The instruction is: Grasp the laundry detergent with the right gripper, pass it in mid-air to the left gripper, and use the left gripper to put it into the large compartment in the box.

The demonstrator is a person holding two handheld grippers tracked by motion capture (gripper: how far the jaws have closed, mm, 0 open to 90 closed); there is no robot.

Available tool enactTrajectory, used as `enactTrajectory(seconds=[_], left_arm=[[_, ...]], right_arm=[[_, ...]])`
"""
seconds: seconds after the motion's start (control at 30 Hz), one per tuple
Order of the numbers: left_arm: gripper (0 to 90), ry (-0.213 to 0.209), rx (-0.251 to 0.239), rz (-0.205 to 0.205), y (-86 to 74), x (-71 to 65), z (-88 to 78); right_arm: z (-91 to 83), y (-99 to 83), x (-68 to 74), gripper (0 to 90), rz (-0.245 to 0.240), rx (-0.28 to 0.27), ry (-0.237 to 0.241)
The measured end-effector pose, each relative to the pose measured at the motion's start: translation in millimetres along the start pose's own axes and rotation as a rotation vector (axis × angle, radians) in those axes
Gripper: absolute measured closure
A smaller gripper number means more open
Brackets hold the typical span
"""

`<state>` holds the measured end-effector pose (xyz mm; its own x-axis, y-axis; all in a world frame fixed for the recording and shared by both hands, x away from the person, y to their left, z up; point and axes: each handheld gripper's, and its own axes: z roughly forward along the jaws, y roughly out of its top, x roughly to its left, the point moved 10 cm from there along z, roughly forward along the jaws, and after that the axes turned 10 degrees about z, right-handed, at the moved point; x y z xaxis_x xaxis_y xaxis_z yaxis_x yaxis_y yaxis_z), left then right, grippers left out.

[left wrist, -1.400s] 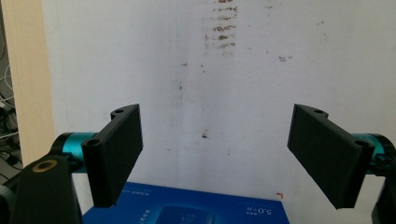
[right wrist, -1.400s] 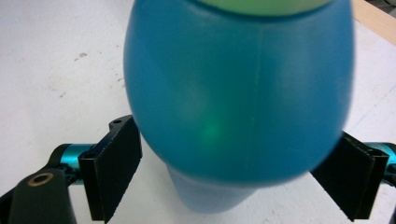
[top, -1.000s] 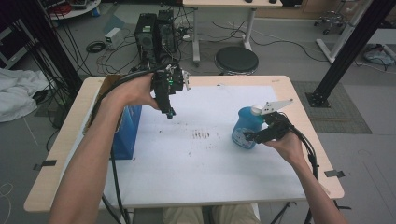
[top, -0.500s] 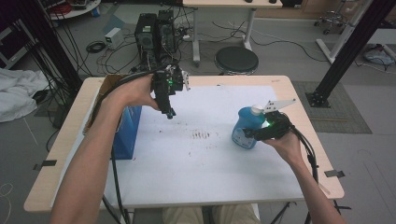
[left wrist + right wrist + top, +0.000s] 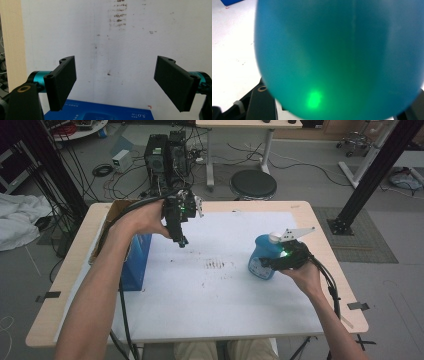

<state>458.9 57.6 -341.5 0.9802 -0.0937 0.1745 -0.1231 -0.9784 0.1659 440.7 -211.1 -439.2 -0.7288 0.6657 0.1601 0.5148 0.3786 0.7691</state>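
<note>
A blue round-bodied bottle (image 5: 260,254) with a pale cap stands at the right of the white sheet (image 5: 225,310). My right gripper (image 5: 268,263) is shut on its lower body, and in the right gripper view the bottle (image 5: 337,50) sits right against the camera, lit by a green glow. My left gripper (image 5: 181,241) hangs above the sheet's left part, pointing down, open with nothing between its jaws. Its fingers (image 5: 62,82) stand wide apart over the sheet. Dark smudges (image 5: 218,265) mark the sheet's middle, and the smudges (image 5: 118,15) lie ahead of the left gripper.
A blue box (image 5: 136,262) stands at the sheet's left edge, with its top (image 5: 100,113) just below the left gripper. A brown cardboard box (image 5: 111,215) sits behind it. The wooden table (image 5: 65,285) has bare margins; a stool, computers and cables are on the floor beyond.
</note>
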Motion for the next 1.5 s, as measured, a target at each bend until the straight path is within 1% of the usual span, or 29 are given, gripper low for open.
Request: enactTrajectory(seconds=[0.13,0.2,0.27,0.3,0.37,0.4,0.67,0.87,0.9,0.97,1.07,1.1,1.13,1.2,1.33,1.37,1.4,1.43,1.47,1.5], left_arm=[[18.2,0.0,-0.001,0.001,-0.4,-0.3,0.1],[18.2,0.002,-0.002,0.001,-0.6,-0.1,-0.5],[18.2,0.003,-0.007,-0.002,-0.3,-0.3,-0.8],[18.2,0.004,-0.004,0.0,-0.7,-0.2,-1.1],[18.2,0.004,-0.005,0.001,-0.6,-0.7,-1.3],[18.2,0.004,-0.004,0.002,-0.7,-0.7,-1.4],[18.2,0.005,-0.008,0.003,1.0,-1.4,-1.9],[18.2,0.008,-0.018,0.003,3.2,-3.4,-5.0],[18.2,0.008,-0.024,0.01,4.2,-3.9,-6.5],[18.2,0.014,-0.047,0.008,7.9,-4.9,-10.7],[18.2,0.021,-0.07,0.006,14.0,-6.2,-17.8],[18.2,0.018,-0.078,0.001,18.6,-7.5,-21.6],[18.2,0.018,-0.078,0.001,18.6,-7.5,-21.6],[18.2,0.007,-0.086,0.005,23.5,-10.0,-24.7],[18.2,-0.003,-0.09,0.023,33.3,-12.7,-29.5],[18.2,-0.006,-0.091,0.021,35.9,-13.5,-30.3],[18.3,-0.009,-0.095,0.023,38.5,-14.4,-30.9],[18.3,-0.014,-0.102,0.024,41.3,-15.5,-31.5],[18.3,-0.019,-0.106,0.025,43.8,-16.5,-32.1],[18.2,-0.038,-0.118,0.022,48.6,-19.6,-32.3]], right_arm=[[0.8,-0.5,0.4,37.9,-0.001,0.002,0.005],[1.5,-0.9,0.0,40.0,-0.003,0.004,-0.001],[2.2,-0.8,1.5,42.9,-0.004,0.0,0.011],[2.2,-0.8,1.5,42.9,-0.004,0.0,0.011],[1.8,-0.5,1.6,44.6,-0.018,-0.003,0.003],[1.5,-0.4,1.5,44.8,-0.023,-0.004,-0.003],[1.2,-0.2,1.1,45.9,-0.026,-0.007,-0.004],[0.8,0.2,0.2,46.6,-0.019,-0.006,0.006],[0.8,0.2,0.3,46.7,-0.022,-0.005,0.01],[1.0,1.0,0.1,46.8,-0.039,0.0,0.014],[1.6,4.4,3.3,46.9,-0.079,0.011,0.009],[1.9,9.0,8.5,46.9,-0.093,0.014,0.031],[1.9,9.0,8.5,46.9,-0.093,0.014,0.031],[1.7,15.3,15.3,46.8,-0.112,0.012,0.056],[4.1,30.2,32.3,46.8,-0.172,0.023,0.126],[5.2,33.8,36.9,46.7,-0.193,0.027,0.145],[7.5,40.5,47.0,46.7,-0.227,0.031,0.193],[7.5,40.5,47.0,46.7,-0.227,0.031,0.193],[8.9,43.6,51.8,46.8,-0.239,0.036,0.218],[11.7,48.6,61.2,46.7,-0.269,0.045,0.259]])
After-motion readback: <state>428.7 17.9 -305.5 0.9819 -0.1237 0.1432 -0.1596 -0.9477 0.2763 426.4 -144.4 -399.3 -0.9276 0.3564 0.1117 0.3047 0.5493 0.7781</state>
